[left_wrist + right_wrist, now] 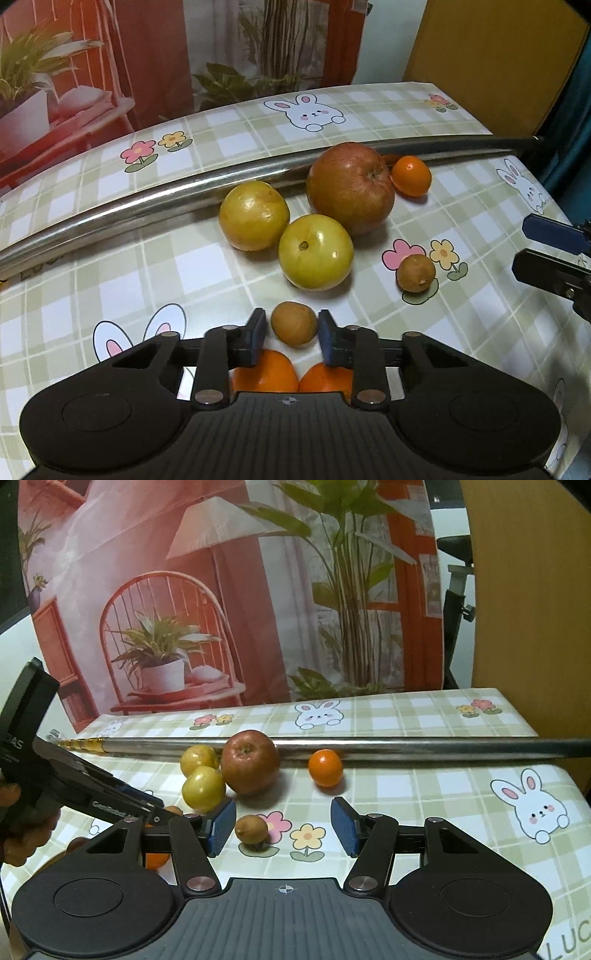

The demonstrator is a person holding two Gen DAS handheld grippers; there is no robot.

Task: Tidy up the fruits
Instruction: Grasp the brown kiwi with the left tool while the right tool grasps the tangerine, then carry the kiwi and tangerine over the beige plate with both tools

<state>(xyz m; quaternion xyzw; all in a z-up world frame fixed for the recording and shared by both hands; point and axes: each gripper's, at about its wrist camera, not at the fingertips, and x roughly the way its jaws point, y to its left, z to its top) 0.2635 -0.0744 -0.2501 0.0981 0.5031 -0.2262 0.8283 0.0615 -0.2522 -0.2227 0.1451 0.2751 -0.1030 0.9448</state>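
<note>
- The left gripper [291,334] hangs low over the checked, rabbit-printed tablecloth [147,266]; a small brown fruit [294,328] sits between its blue pads [258,338], with a thin gap showing on each side, so the jaws stand narrow around it rather than pressed on it.
- Beneath that gripper's fingers lie two oranges [266,371], side by side and touching, partly hidden by the black frame.
- Ahead, two yellow-green fruits [316,251] touch each other; the rear one rests against a long steel pole [147,199] that lies across the table; a large red apple [350,188] sits beside them, touching the front yellow fruit and backed against the pole.
- A small orange fruit [411,175] lies just right of the apple, beside the pole; whether the two touch cannot be told.
- A second small brown fruit [416,273] lies apart to the right, on a printed flower.
- The right gripper [283,825] hovers wide, jaws well apart and holding nothing; in its view the second brown fruit [251,830] sits between the pads, nearer the left one, on the cloth.
- From the right wrist camera the left gripper [110,801] enters from the left edge, angled downward; behind the table hangs a printed backdrop [221,609] of chair, lamp and plants.
</note>
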